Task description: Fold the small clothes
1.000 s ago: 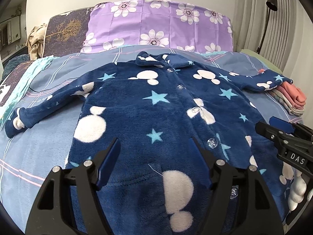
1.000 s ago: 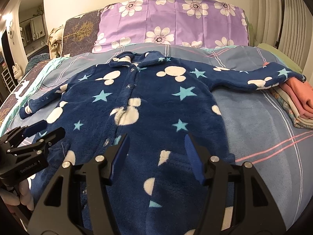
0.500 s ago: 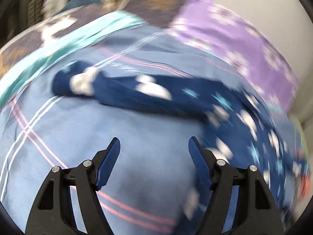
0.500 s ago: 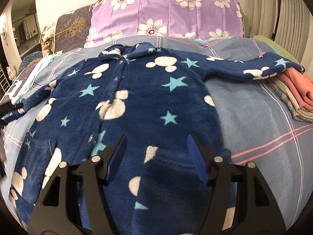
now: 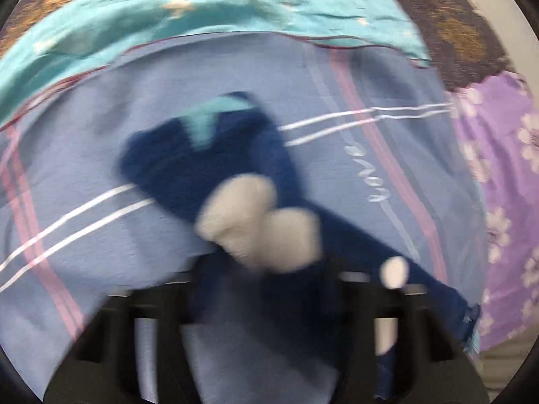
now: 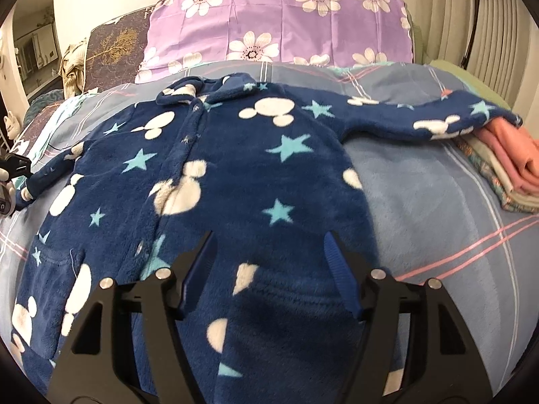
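Pretty blurry shot, but the left gripper (image 5: 266, 289) sits right over the navy fleece sleeve (image 5: 215, 168), jaws just been closing with the sleeve between them. The cuff end lies on the blue striped bedsheet (image 5: 84, 229), a turquoise blanket (image 5: 202, 10) beyond it, purple floral pillow (image 5: 505, 168) off right.

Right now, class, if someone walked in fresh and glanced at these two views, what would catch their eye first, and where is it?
First, the navy fleece onesie with white mouse heads and pale stars, spread flat across the blue striped bedspread. Behind it, the purple flowered pillow stands against the wall, and a folded stack of clothes lies at the right under one sleeve's cuff. At the far left, the left gripper has just been closing over the other sleeve.
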Tool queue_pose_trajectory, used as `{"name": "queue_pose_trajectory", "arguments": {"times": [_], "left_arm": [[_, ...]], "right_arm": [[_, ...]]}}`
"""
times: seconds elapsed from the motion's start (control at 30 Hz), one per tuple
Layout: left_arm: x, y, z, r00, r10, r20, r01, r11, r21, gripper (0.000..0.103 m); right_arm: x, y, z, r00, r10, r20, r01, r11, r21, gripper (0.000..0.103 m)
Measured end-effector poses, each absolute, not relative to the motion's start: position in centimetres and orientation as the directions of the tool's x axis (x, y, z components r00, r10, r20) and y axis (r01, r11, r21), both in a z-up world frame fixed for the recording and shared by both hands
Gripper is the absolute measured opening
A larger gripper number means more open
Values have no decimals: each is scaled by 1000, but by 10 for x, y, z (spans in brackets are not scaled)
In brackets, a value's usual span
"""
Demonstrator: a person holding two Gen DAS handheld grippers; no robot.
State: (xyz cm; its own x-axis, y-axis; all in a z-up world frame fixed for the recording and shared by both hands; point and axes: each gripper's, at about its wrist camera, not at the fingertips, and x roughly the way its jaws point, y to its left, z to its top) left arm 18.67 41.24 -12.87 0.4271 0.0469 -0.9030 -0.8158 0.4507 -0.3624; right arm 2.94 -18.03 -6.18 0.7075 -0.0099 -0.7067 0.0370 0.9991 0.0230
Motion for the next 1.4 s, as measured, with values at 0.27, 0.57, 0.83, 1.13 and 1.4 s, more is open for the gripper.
{"name": "queue_pose_trajectory", "arguments": {"times": [0.27,0.57,0.83,1.13,1.4], "left_arm": [[196,338,-19,652,210,-728,-606,722,-335,19],[212,126,67,884,-137,-447,60,981,-183,26],[176,-24,-2,802,-300,-516,422,896,136,65],[145,23,-48,799,-132,-586,351,894,277,73],[157,117,-84,726,129,-676,108,949,296,73]], "right_arm": [[36,-183,-54,726,4,-688,21,999,27,69],[41,-196,-54,729,3,-685,42,998,50,69],[45,-224,-58,701,21,-713,72,992,100,69],[104,-235,-49,652,257,-714,-87,960,266,49],[225,-213,-80,534,353,-768,-75,925,373,57]]}}
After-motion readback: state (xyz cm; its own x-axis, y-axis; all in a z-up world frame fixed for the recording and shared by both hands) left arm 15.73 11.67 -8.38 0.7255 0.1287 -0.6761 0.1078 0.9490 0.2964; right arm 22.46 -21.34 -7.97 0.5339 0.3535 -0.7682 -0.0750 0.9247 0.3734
